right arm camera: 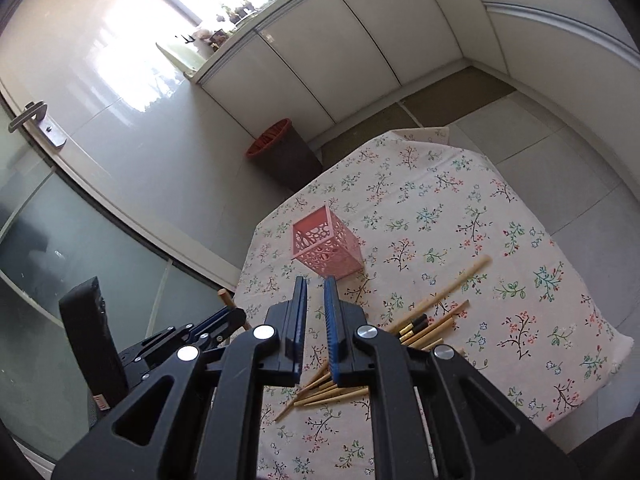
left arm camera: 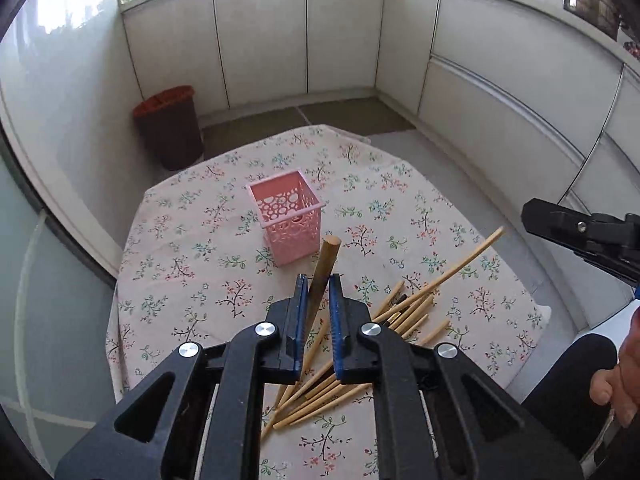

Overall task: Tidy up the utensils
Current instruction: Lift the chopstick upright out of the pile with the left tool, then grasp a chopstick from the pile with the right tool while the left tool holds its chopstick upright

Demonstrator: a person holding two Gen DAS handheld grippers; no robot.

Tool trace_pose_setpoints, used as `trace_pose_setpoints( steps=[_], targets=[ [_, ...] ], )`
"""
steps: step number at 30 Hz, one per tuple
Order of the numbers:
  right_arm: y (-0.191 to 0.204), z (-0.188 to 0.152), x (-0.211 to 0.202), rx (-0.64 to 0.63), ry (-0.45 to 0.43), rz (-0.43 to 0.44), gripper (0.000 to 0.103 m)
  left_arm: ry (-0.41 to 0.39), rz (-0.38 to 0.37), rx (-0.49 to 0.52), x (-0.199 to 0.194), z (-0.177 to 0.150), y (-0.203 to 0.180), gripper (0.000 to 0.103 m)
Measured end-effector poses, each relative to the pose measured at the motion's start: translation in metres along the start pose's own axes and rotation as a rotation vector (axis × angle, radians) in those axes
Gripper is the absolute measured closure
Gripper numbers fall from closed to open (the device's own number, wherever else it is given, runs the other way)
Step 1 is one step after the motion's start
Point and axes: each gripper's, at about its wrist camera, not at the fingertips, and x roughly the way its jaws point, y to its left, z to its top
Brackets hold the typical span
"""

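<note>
Left tongs (left arm camera: pixel 318 280) clamp one brown wooden chopstick (left arm camera: pixel 325 266); right tongs (right arm camera: pixel 312 282) are closed, empty. Pink perforated plastic holder (left arm camera: pixel 286 218), frame centre, looks empty; bamboo chopstick pile (left arm camera: pixel 404 312) remains on floral tabletop (left arm camera: pixel 192 248), lower right.

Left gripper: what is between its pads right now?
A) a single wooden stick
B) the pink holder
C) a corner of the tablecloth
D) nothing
A: in the left wrist view the left gripper is clamped on one wooden stick, lifted above the floral tablecloth.
</note>
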Motion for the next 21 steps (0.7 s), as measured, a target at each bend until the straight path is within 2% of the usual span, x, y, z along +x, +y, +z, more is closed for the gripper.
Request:
trace_pose_setpoints(
  steps=[2, 4, 5, 6, 7, 9, 13, 18, 21],
  targets=[
    [0.003, -0.001, -0.006, -0.003, 0.003, -0.006, 0.094, -0.022, -0.006, -0.01, -0.015, 0.002, 0.002, 0.096],
    [-0.008, 0.0, -0.009, 0.061, 0.023, -0.025, 0.092, -0.056, -0.01, -0.02, -0.029, 0.001, 0.003, 0.097],
    [-0.02, 0.0, -0.008, 0.12, 0.042, -0.044, 0.091, -0.075, -0.014, -0.021, -0.035, 0.0, 0.004, 0.097],
    [-0.04, 0.0, -0.002, 0.199, 0.076, -0.067, 0.085, -0.1, -0.016, -0.023, -0.042, 0.001, 0.002, 0.097],
    [-0.059, -0.001, 0.005, 0.277, 0.114, -0.08, 0.072, -0.121, -0.016, -0.025, -0.049, 0.001, 0.001, 0.097],
    [-0.109, -0.007, 0.025, 0.463, 0.196, -0.125, 0.063, -0.157, -0.037, -0.029, -0.061, 0.001, 0.0, 0.097],
    [-0.177, -0.027, 0.063, 0.709, 0.31, -0.21, 0.063, -0.203, -0.072, -0.015, -0.075, 0.003, -0.005, 0.097],
    [-0.214, -0.033, 0.089, 0.944, 0.259, -0.225, 0.063, -0.225, -0.094, 0.001, -0.079, 0.002, -0.007, 0.097],
    [-0.214, -0.018, 0.102, 0.973, 0.203, -0.298, 0.063, -0.234, -0.106, -0.001, -0.077, 0.002, -0.004, 0.097]
  ],
)
